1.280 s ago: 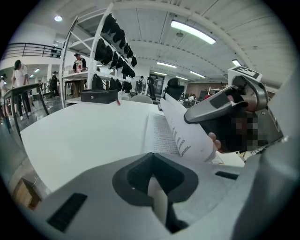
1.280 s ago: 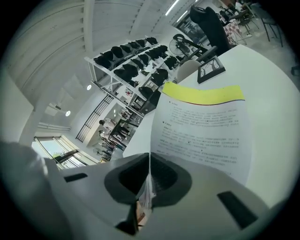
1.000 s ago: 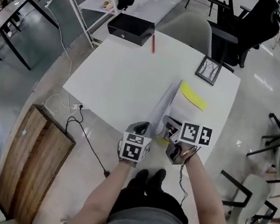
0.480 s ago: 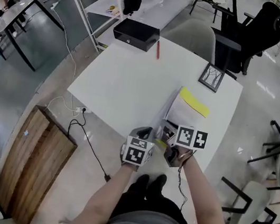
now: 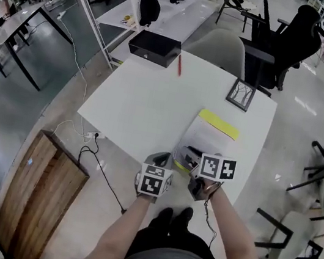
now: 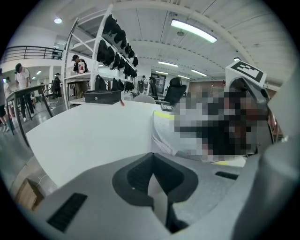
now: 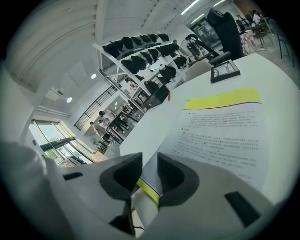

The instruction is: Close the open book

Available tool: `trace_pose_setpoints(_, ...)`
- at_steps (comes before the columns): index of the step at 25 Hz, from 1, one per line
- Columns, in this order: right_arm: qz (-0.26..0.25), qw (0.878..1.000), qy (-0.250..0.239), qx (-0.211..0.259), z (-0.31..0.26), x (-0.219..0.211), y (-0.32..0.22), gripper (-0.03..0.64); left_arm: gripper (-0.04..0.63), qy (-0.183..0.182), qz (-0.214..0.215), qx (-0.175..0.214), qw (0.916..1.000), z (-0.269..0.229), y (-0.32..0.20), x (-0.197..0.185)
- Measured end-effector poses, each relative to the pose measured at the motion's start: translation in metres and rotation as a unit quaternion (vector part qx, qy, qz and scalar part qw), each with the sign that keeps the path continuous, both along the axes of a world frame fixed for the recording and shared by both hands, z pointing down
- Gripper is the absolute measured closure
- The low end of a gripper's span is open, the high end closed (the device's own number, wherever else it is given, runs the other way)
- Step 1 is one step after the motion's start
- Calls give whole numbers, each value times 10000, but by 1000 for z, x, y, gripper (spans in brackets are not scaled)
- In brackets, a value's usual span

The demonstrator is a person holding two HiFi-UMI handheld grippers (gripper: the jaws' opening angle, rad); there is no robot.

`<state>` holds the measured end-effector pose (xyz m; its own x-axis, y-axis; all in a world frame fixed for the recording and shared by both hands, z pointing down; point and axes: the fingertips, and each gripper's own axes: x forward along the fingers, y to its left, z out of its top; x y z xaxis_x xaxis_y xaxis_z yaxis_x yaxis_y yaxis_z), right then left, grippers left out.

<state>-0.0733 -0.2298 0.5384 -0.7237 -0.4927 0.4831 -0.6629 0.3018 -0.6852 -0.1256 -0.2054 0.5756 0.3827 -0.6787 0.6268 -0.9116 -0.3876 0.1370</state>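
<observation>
My right gripper [image 7: 150, 161] jaws have just been opening, book [image 7: 220, 131] edge between them (lower centre); withdrawing crooked could snag it open; left gripper [image 6: 152, 158] jaws closed.

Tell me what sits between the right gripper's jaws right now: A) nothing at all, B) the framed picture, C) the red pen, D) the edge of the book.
D: in the right gripper view, the right gripper has the yellow-striped edge of the book between its jaws, which stand apart and have just been opening.
</observation>
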Motion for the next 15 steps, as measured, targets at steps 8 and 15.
trace_pose_setpoints(8,27,9971,442,619,-23,13,9,530,590,-35,-153,199,9997,-16,-1,-19)
trace_pose_setpoints(15,321,9882,909,1188,-42,37,19,592,589,-10,-41,412,9991,-31,0,-15)
